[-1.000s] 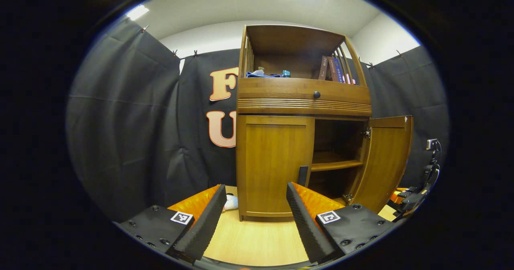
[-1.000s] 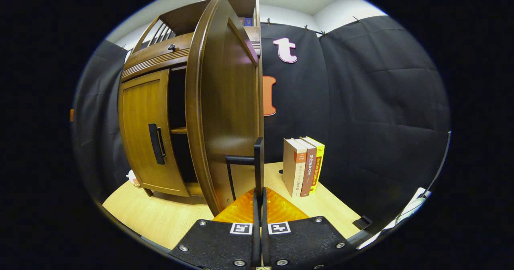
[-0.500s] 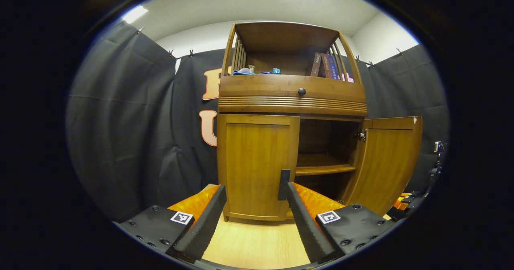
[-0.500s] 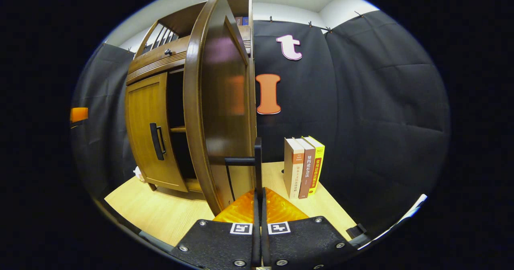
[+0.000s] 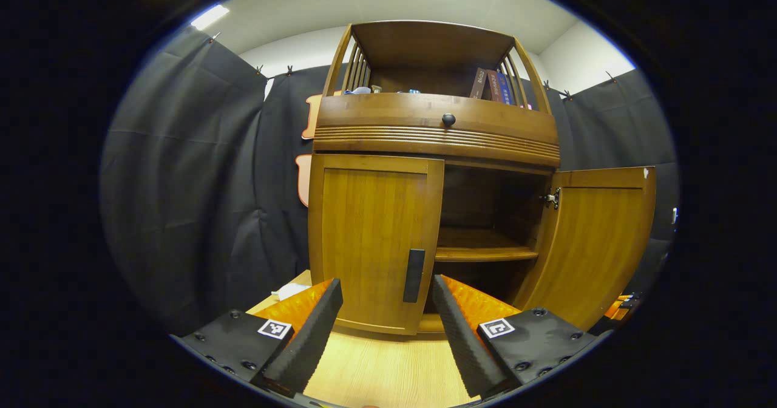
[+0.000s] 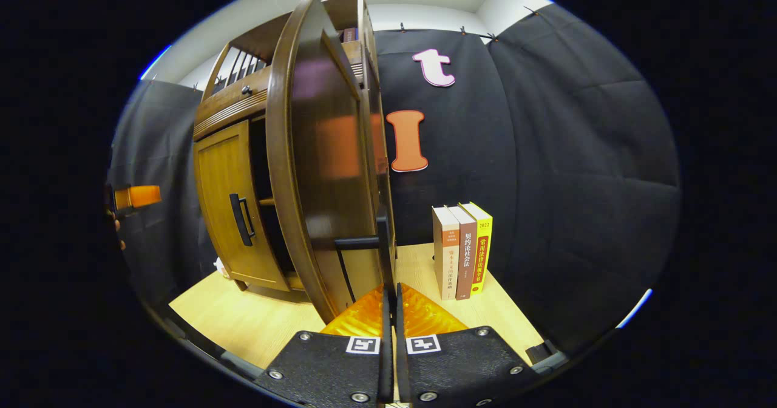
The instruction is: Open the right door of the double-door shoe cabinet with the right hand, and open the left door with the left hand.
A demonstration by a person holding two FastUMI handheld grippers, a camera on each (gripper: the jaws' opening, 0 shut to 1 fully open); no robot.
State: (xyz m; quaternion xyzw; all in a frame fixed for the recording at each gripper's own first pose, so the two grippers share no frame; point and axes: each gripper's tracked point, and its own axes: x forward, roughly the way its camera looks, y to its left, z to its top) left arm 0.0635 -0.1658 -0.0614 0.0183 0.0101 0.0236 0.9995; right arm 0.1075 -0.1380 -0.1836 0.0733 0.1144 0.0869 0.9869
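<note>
Your left gripper [image 5: 382, 311] is spread wide just in front of the shoe cabinet [image 5: 437, 135], its two fingers framing the dark handle [image 5: 414, 275] of the closed left door [image 5: 373, 238] without touching it. Your right gripper [image 6: 390, 295] is pinched on the black handle [image 6: 382, 244] of the right door [image 6: 318, 165], which stands swung wide open, showing an inner shelf [image 5: 485, 252]. Three upright books [image 6: 462, 250] stand on the wooden tabletop [image 6: 243, 317] just beyond that door.
</note>
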